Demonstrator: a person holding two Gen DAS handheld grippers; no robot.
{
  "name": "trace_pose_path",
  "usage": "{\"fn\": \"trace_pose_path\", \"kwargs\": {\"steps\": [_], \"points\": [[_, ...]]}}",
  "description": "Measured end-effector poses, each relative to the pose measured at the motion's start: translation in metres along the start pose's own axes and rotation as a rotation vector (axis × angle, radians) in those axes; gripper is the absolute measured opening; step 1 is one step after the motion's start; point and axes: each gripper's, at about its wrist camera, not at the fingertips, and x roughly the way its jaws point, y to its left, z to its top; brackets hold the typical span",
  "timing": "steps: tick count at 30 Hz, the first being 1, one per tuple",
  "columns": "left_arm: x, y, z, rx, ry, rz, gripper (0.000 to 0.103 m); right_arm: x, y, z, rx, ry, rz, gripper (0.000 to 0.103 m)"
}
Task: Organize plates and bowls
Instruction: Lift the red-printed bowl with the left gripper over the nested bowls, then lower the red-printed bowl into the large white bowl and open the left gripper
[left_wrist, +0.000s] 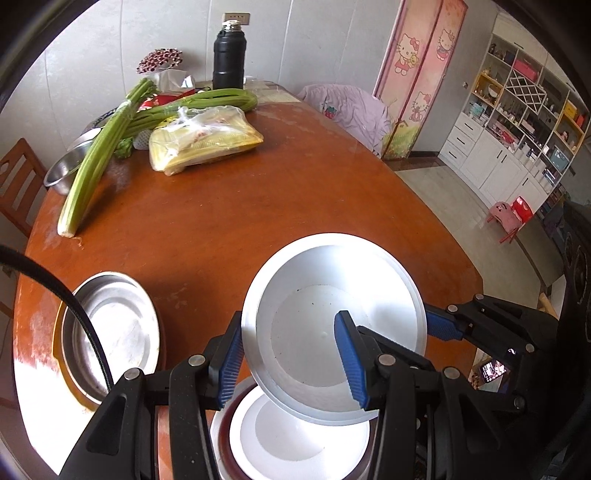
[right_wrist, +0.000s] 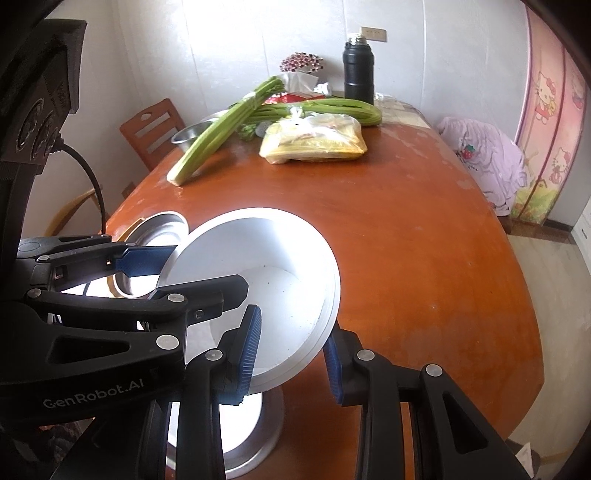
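Note:
A deep white plate (left_wrist: 325, 295) hangs tilted above the table, held from both sides. My left gripper (left_wrist: 290, 363) is shut on its near-left rim, one blue pad inside the plate and one behind the wall. From the right, my right gripper (left_wrist: 441, 328) clamps the opposite rim. In the right wrist view the right gripper (right_wrist: 291, 363) pinches the white plate (right_wrist: 266, 258) at its lower edge, and the left gripper (right_wrist: 155, 273) holds the far-left rim. Directly below sits another white plate (left_wrist: 295, 439) inside a dark-rimmed dish. A steel plate (left_wrist: 114, 325) lies to the left.
Celery stalks (left_wrist: 99, 155), a plastic bag of yellow food (left_wrist: 207, 140), a black flask (left_wrist: 229, 55) and a steel bowl (left_wrist: 66, 170) crowd the far end of the brown table (left_wrist: 295, 192). A wooden chair (right_wrist: 153, 125) stands at the far left.

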Motion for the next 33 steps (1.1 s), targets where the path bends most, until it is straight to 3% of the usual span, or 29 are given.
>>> {"fn": "trace_pose_path", "kwargs": {"steps": [16,33], "points": [[-0.025,0.015,-0.026,-0.035,-0.039,0.015,0.048,-0.011,0.028,-0.011,-0.059,-0.008,0.031,0.035],[-0.027,0.015,-0.060,-0.046,-0.026,0.023,0.048,-0.009,0.041,-0.033,-0.091,0.010,0.043,0.035]]}}
